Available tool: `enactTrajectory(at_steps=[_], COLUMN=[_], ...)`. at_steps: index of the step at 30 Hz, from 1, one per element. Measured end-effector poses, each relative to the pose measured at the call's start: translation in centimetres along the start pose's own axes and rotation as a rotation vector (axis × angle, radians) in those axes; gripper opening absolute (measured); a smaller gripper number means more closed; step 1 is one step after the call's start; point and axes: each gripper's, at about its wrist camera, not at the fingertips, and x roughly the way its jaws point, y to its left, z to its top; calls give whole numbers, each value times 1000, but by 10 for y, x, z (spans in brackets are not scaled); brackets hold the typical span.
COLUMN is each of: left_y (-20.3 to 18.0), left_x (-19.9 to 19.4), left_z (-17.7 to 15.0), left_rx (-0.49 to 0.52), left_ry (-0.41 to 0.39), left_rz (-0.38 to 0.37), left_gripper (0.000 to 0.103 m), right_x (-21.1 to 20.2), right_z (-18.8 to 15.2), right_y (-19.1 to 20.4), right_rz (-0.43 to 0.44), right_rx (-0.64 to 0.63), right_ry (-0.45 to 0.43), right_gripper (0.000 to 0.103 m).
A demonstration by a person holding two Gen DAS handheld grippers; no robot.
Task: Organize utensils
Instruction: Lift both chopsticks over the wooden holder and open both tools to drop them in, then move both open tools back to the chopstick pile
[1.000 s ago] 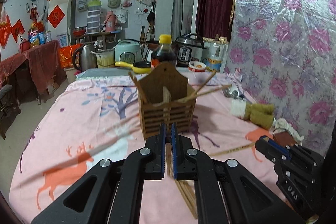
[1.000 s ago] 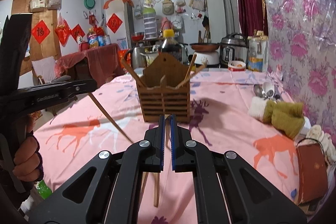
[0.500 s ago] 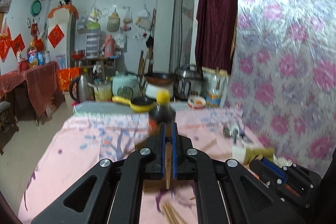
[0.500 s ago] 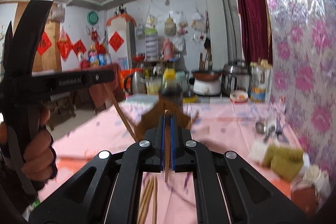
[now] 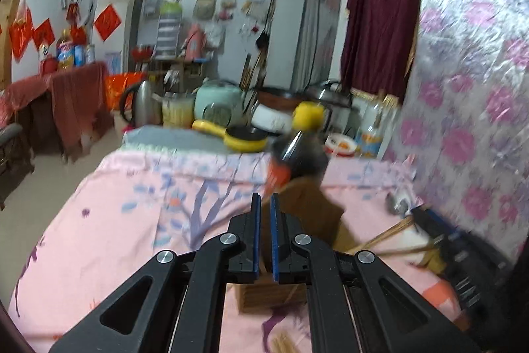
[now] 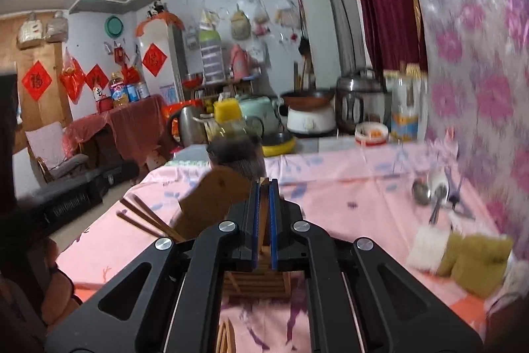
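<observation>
Jaws of the left gripper (image 5: pixel 265 200) stood a narrow slit apart at lower centre, having just been opening, and through the blur nothing seemed to lie between the blue pads. Behind and right of them sat the wooden utensil holder (image 5: pixel 310 210) on the pink tablecloth (image 5: pixel 132 220), with chopsticks (image 5: pixel 383 234) leaning out toward the right edge. The right gripper (image 6: pixel 264 187), at lower centre of its own view, pinched a single chopstick (image 6: pixel 263 214) directly over the holder.
</observation>
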Motion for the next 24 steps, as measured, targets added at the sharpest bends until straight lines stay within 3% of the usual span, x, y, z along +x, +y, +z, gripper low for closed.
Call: enactTrajectory(at_steps=[3, 8, 12, 24], left_y=[10, 22, 25, 39], left_x=[-11, -40, -55, -89], left_z=[-7, -9, -21, -113], left_rx=[-33, -65, -60, -65], left_ry=[-18, -47, -45, 72], left_rz=[33, 42, 81, 164], left_gripper=[66, 70, 81, 90], right_x=[-18, -46, -62, -83], right_z=[5, 4, -16, -93], right_y=[-5, -16, -23, -16], right_rz=[5, 7, 3, -25], right_rx=[4, 41, 75, 112], right_ry=[-38, -65, -38, 107], right_gripper=[10, 11, 14, 41])
